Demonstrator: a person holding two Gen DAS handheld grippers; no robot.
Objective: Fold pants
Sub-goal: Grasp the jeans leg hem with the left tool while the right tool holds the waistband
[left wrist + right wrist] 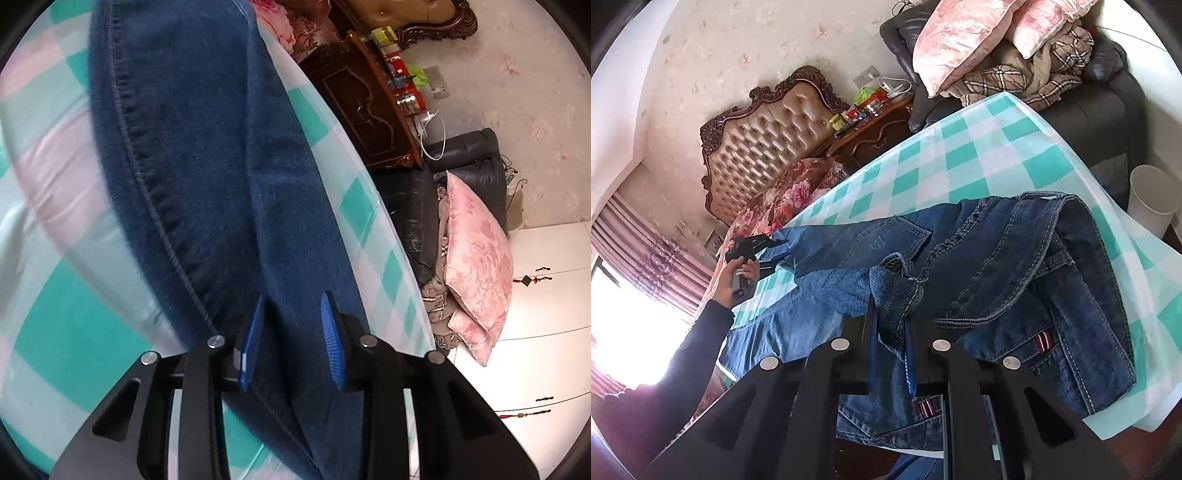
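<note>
Dark blue jeans [1015,277] lie crumpled on a teal-and-white checked cloth [979,158], waistband to the right, one leg stretching left. My right gripper [891,332] is shut on a bunched denim cuff [894,291], lifted just above the pile. Far left in the right wrist view, a hand [742,273] holds my left gripper [757,247] at that leg's edge. In the left wrist view the jeans leg [203,166] runs away along its stitched seam. A fold of it fills the narrow gap between the blue pads [330,339] of the left gripper [291,332].
The checked cloth [74,295] ends at a curved edge on the right. Beyond it stand a black sofa [472,155] with pink pillows [476,240], a dark wooden nightstand [362,107] and white cupboards [535,332]. A tufted headboard [764,136] and white bin [1152,195] flank the surface.
</note>
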